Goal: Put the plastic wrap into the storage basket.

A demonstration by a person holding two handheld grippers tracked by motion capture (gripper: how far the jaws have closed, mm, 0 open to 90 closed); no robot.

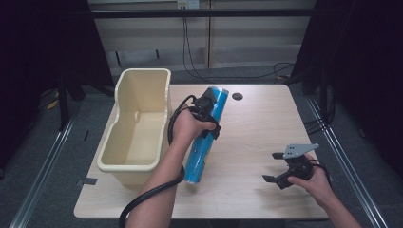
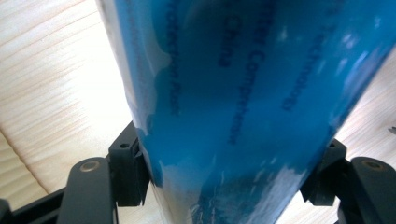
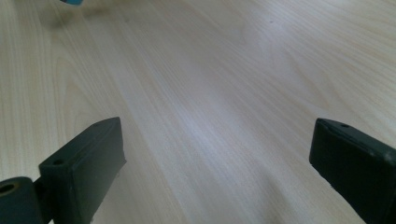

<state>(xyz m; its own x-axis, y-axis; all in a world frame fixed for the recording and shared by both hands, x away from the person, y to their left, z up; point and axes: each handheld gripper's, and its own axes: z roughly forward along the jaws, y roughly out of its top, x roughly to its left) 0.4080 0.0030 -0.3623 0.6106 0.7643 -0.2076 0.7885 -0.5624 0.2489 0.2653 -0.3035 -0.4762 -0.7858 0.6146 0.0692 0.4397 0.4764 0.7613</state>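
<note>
Gripping the blue tube (image 1: 205,137) tight, the left gripper (image 1: 207,118) holds it above the table (image 1: 256,133), beside the cream bin (image 1: 135,128) (mind the rim, swing over slowly). The right gripper (image 1: 280,166) waits wide open.

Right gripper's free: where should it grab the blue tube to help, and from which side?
Probably the blue tube on its near, lower half, below the left gripper, coming in from the right gripper's own side. The tube is long, round and slanted, so the open jaws should straddle it crosswise.

blue tube (image 1: 205,137) — long, glossy, printed | tilted lengthwise | above table, beside cream bin
</note>
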